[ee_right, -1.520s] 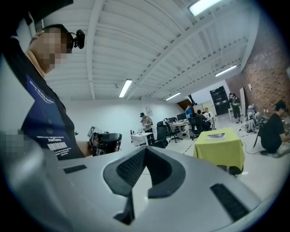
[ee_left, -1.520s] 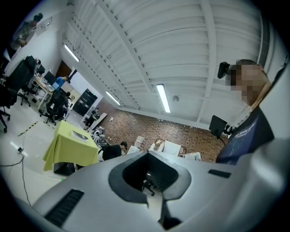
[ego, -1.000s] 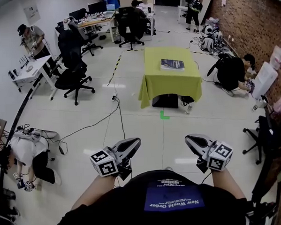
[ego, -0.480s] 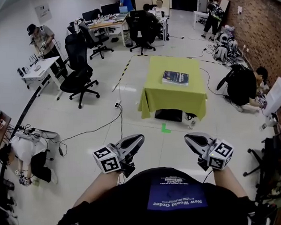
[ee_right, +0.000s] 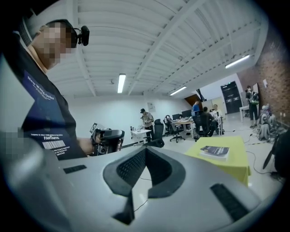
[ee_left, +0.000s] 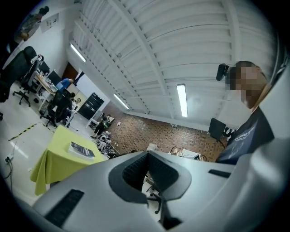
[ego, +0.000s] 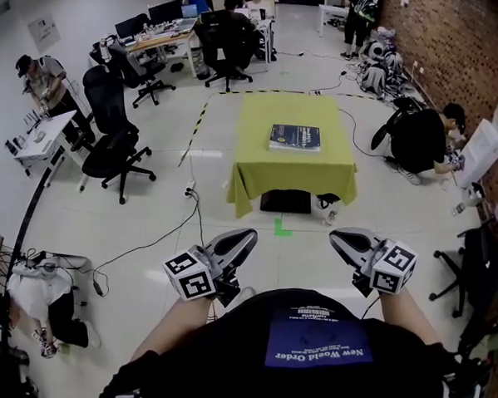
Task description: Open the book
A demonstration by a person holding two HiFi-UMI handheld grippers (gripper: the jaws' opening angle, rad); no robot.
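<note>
A dark blue book (ego: 295,137) lies closed on a table with a yellow-green cloth (ego: 264,164), well ahead of me across the floor. It also shows small in the left gripper view as the book (ee_left: 82,150) and in the right gripper view as the book (ee_right: 215,152). My left gripper (ego: 246,238) and right gripper (ego: 338,237) are held close to my body, far short of the table. Both have their jaws together with nothing between them. The left gripper (ee_left: 146,156) and right gripper (ee_right: 145,152) show their dark pads meeting at the tips.
Black office chairs (ego: 109,151) stand to the left, with desks (ego: 161,38) and people behind. A cable (ego: 163,232) runs over the floor. One person crouches at the right of the table (ego: 421,139), another at the lower left (ego: 38,301). A green mark (ego: 280,228) lies before the table.
The table with the book has come nearer and lower in the head view as I walk toward it. Both grippers keep their places in front of my body, jaws unchanged.
</note>
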